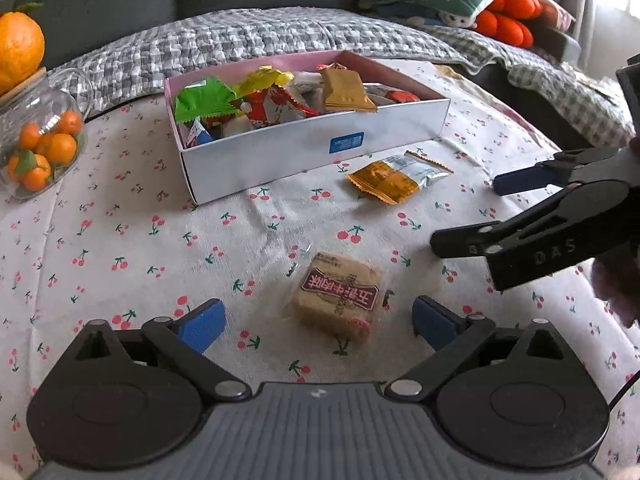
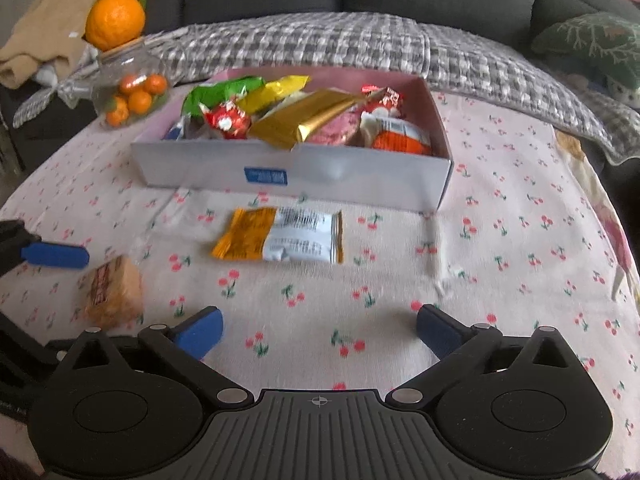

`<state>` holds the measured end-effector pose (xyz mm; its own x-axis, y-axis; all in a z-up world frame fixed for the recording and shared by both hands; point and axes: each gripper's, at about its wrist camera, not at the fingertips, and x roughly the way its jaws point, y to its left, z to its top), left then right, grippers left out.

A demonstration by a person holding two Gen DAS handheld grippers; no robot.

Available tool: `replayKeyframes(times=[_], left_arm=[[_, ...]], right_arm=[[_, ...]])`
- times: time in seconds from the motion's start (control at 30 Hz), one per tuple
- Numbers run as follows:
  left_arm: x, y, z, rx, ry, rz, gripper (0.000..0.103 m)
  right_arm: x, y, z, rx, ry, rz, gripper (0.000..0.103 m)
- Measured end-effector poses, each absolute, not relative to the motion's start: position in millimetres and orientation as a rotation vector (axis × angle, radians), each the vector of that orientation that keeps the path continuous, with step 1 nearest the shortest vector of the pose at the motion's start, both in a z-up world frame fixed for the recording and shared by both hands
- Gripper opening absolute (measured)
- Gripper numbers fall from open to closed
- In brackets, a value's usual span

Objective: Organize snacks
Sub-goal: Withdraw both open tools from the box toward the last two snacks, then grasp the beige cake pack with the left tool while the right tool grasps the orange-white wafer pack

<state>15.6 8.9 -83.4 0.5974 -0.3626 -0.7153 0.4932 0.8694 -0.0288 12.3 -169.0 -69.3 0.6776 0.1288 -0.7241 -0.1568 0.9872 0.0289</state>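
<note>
A brown wrapped snack [image 1: 336, 294] lay mid-table between the spread, empty fingers of the left gripper [image 1: 316, 326]. Nearer the box [image 1: 312, 156] lay an orange-and-silver packet [image 2: 280, 236], ahead of the right gripper [image 2: 318, 330], fingers likewise apart and empty. Both pickups seemingly pending: descend, then close.

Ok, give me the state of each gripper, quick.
Left gripper: open, holding nothing; the brown snack lies between its fingers, untouched.
Right gripper: open, empty.
</note>
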Motion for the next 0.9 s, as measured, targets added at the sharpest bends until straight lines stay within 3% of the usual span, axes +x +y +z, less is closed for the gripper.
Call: replayKeyframes(times=[0.33, 0.6, 0.83, 0.9], left_arm=[[20.7, 12.6, -81.6, 0.163, 0.774, -0.531, 0.082], [23.4, 12.2, -80.6, 0.169, 0.774, -0.552, 0.077], [22.9, 13.7, -77.0, 0.152, 0.773, -0.545, 0.053], [24.4, 13.8, -76.5, 0.152, 0.775, -0.536, 0.051]], right_arm=[[33.3, -160.0, -71.8, -0.027, 0.776, 0.14, 0.103], [46.2, -150.6, -72.4, -0.021, 0.765, 0.123, 0.103], [56.6, -143.0, -70.6, -0.021, 0.787, 0.113, 0.103], [59.2, -140.9, -70.1, -0.024, 0.795, 0.118, 0.103]])
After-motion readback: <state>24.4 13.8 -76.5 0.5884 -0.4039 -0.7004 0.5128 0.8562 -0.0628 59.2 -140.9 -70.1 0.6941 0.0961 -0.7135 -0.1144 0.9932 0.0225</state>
